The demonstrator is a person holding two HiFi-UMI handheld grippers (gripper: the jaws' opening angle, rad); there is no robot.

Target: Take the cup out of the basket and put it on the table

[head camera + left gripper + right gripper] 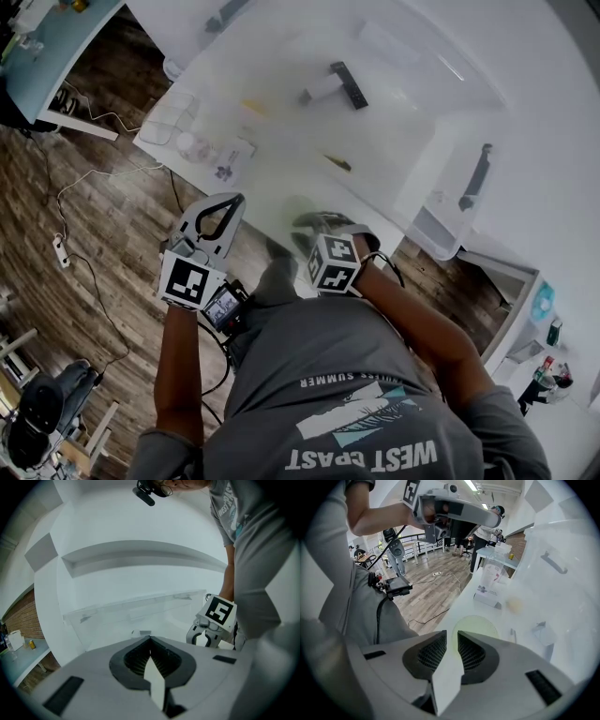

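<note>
**Cup out on the table, right jaws slack around its rim**

The right gripper [451,637] points steeply down with its jaws a narrow gap apart. The near rim of the pale yellow-green translucent round cup [476,626] sits right at that gap, and the pads do not look pressed on it. The cup stands upright on the white table [394,141], close to the near edge and outside the clear plastic basket with a dark handle [448,211]. The left gripper [150,641] hangs off to the side with its jaws together on nothing.

To my eye the cup is thin plastic, so it should be light, smooth and easy to tip or squash. The sensible hold is the rim wall, one jaw inside and one outside, with a gentle pinch.

Room is tight on the near side, where the table edge drops to the wooden floor [112,216] just beside the cup. Straight up is free. A small white printed box [487,595] lies further along the edge, well clear. The basket stands apart to the right.
</note>
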